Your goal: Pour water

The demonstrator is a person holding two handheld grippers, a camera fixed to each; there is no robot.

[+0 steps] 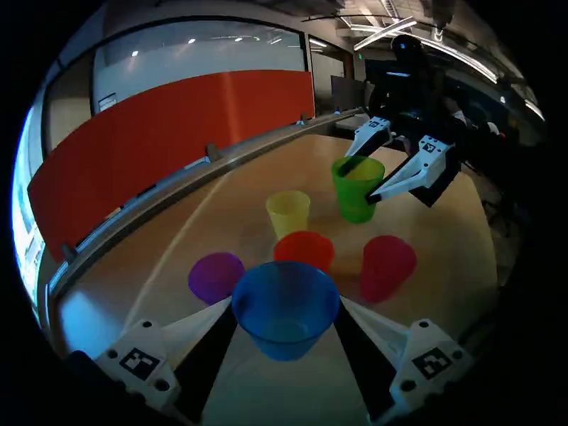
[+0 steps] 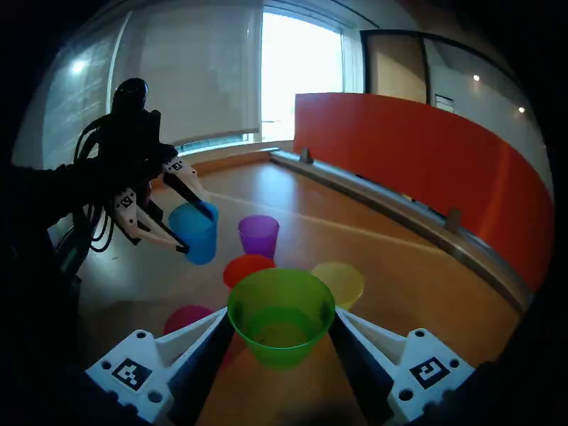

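Observation:
In the left gripper view my left gripper is shut on a blue cup, held upright just above the wooden table. Across the table my right gripper is shut on a green cup. In the right gripper view the green cup sits upright between the right gripper fingers, with some liquid at its bottom. The left gripper holds the blue cup farther off at the left.
Between the two held cups stand a yellow cup, a red cup, a purple cup and a pink cup. An orange partition and a metal rail border the table's far side.

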